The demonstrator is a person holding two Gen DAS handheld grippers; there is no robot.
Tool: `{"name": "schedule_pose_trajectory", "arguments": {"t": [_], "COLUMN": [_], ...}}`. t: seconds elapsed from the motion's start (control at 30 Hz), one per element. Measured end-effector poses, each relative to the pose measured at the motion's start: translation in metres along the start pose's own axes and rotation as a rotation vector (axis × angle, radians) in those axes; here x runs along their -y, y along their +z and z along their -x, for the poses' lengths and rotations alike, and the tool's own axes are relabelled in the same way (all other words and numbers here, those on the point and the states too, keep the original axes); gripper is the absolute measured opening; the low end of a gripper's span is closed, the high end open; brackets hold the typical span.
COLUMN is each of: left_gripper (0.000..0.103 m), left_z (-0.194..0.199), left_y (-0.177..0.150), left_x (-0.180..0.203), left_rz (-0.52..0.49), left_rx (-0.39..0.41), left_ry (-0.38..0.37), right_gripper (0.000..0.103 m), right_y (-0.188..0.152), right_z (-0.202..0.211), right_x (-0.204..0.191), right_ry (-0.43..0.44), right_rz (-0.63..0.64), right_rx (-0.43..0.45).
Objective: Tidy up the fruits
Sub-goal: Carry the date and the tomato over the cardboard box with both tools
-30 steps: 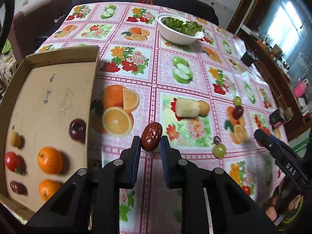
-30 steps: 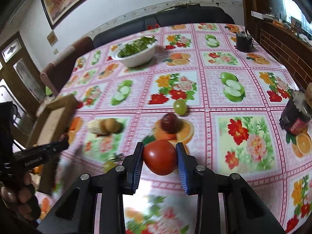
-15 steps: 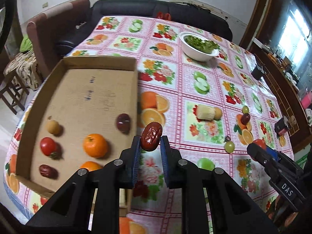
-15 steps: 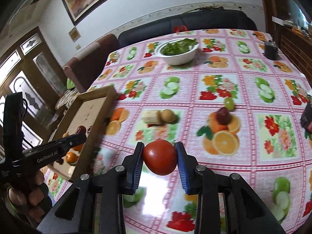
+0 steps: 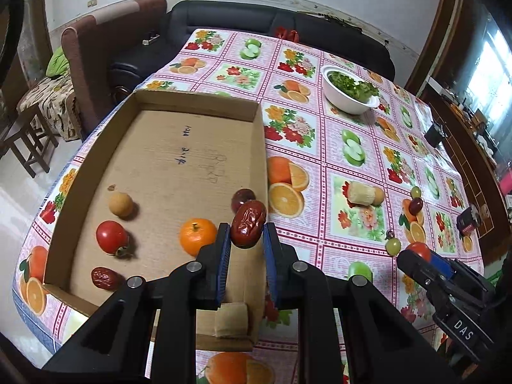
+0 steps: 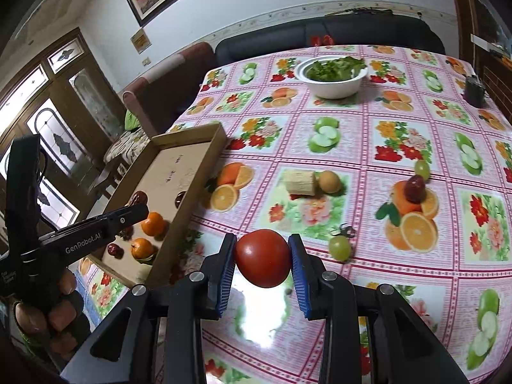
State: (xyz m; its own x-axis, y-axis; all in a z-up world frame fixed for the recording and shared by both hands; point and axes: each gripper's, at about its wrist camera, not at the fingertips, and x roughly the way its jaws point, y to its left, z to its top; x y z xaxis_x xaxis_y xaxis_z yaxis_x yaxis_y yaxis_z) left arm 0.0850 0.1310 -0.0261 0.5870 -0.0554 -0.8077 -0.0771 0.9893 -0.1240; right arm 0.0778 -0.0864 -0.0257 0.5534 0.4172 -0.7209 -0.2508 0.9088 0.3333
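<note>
Now over the box [image 5: 261, 147] at its right wall, where a second back hung over bare bench [image 5: 358, 147]: drop-off close for the date [image 5: 248, 224]. Left gripper [image 5: 246, 240] jaws nearly shut, pinching the date. Right gripper [image 6: 262, 257] jaws narrowly parted, clamping the tomato [image 6: 263, 257] above the bench's near edge, right of the box.

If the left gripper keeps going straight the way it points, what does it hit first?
Probably the cardboard box: the left gripper, shut on a date, points down near the box's right wall, close to the dark plum. Depth is unclear.
</note>
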Motion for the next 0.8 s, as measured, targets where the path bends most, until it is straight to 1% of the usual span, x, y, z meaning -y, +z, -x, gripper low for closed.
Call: {"name": "schedule_pose_trajectory", "arguments": {"t": [0.53, 0.8], "left_gripper": [0.018, 0.018], "left_z": [-0.002, -0.007], "left_y": [0.002, 0.001], "left_x": [-0.032, -0.043], "left_rz": [0.053, 0.075], "left_rx": [0.000, -0.013], "left_ry": [0.027, 0.031], "right_gripper": [0.033, 0.033], "right_y": [0.008, 0.008], "right_z": [-0.019, -0.027], "right_x": [-0.038, -0.046], "right_ry": [0.045, 0.055], "right_rz": [0.058, 0.072], "right_rx": [-0.028, -0.044]}}
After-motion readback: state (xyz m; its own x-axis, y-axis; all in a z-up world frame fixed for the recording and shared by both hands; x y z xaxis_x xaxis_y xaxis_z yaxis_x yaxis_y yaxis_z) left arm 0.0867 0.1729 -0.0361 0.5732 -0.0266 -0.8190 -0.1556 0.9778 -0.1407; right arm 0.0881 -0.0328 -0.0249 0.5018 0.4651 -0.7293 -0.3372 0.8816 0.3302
